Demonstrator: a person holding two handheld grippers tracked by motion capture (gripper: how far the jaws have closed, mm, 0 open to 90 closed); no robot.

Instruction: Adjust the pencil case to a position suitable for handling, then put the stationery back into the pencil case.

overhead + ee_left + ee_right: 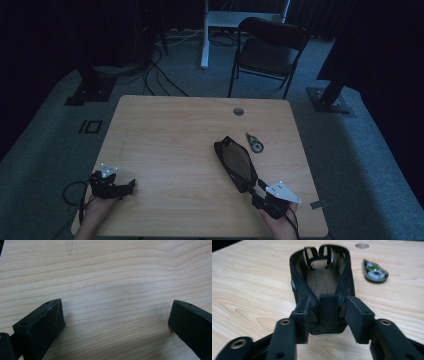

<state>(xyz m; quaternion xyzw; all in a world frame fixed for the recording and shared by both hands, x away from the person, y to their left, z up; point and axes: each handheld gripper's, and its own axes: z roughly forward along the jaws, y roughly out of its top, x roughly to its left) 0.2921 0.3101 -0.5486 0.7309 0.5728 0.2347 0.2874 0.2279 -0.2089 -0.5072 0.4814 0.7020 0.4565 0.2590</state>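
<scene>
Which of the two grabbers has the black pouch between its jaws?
The right gripper, at the near end of the open black mesh pouch. The left gripper has just bare table between its jaws.

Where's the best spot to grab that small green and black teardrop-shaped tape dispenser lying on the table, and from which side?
Probably across the wide round end of the small green and black teardrop-shaped tape dispenser, coming down from above. It lies flat on the light wooden table, apart from the open black mesh pouch, and the round end gives fingers more to press on than the tapered tip.
</scene>
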